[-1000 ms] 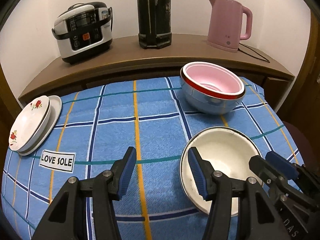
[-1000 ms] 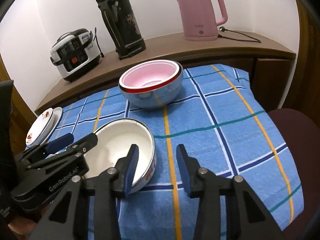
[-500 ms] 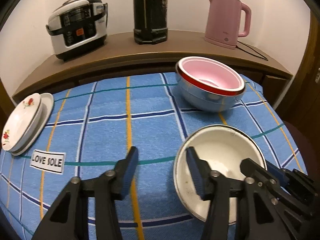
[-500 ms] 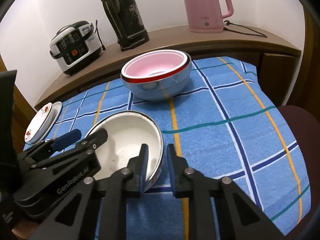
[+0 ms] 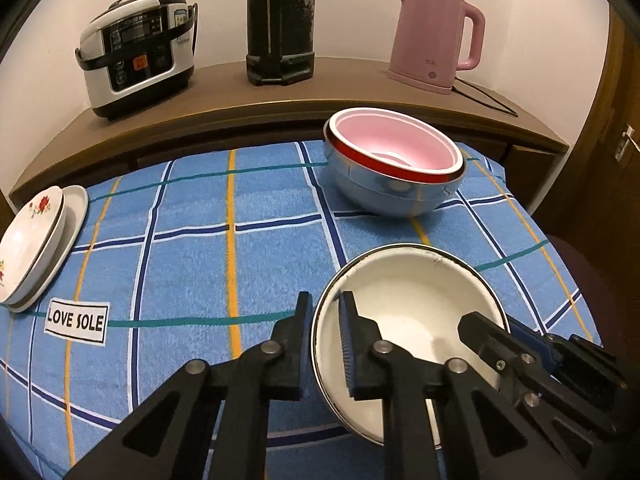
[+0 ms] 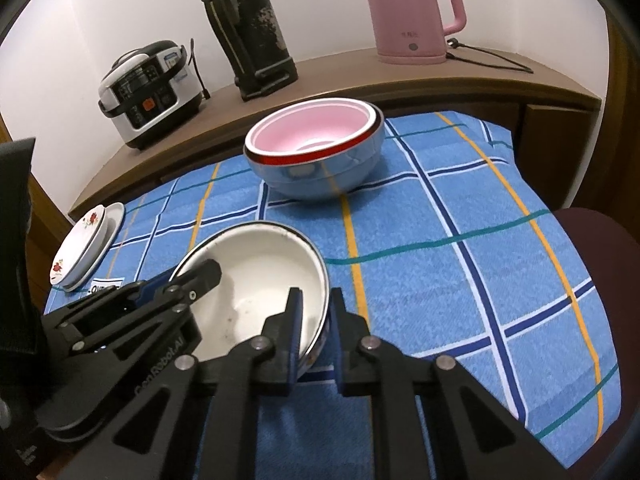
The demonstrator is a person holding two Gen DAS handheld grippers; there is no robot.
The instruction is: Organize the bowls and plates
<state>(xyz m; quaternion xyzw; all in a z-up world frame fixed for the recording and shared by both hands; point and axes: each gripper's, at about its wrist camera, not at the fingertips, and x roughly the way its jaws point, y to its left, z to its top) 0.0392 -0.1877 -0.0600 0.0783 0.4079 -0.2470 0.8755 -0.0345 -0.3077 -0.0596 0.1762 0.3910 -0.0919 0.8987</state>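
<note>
A white enamel bowl sits near the front of the blue checked tablecloth. My left gripper is shut on its left rim, one finger inside and one outside. My right gripper is shut on its right rim the same way. A pink bowl nested in a metal bowl stands further back. Flowered white plates are stacked at the left edge.
A wooden shelf behind the table holds a rice cooker, a black thermos and a pink kettle. A "LOVE SOLE" label lies on the cloth. A dark chair seat is at the right.
Both grippers closed in on the white bowl's rim, the right first and then the left, and now pinch it from opposite sides. Both moved slightly forward.
</note>
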